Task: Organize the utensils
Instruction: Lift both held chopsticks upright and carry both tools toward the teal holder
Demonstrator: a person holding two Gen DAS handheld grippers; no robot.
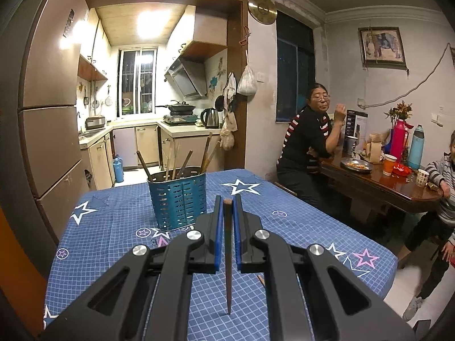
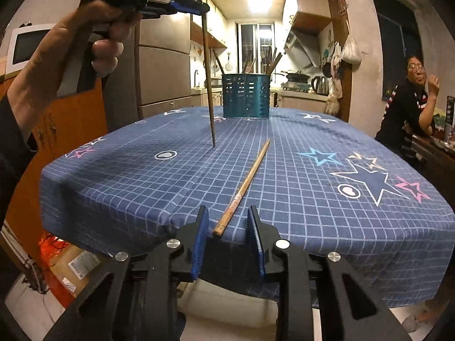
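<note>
My left gripper (image 1: 227,202) is shut on a dark chopstick (image 1: 228,255) that hangs point down. The right wrist view shows that chopstick (image 2: 209,85) with its tip at or just above the blue checked tablecloth (image 2: 312,130), under the left gripper (image 2: 199,7) and a hand. A light wooden chopstick (image 2: 244,187) lies flat on the cloth. Its near end sits between the fingers of my right gripper (image 2: 227,223), which stand apart without pressing on it. A blue perforated utensil holder (image 1: 177,196) (image 2: 246,95) with several chopsticks stands at the far side of the table.
A tall fridge (image 1: 54,113) stands left of the table. To the right, a seated person (image 1: 307,147) and another person sit at a wooden dining table (image 1: 378,182) with cups and bottles. A cardboard box (image 2: 71,267) lies on the floor below the table's near edge.
</note>
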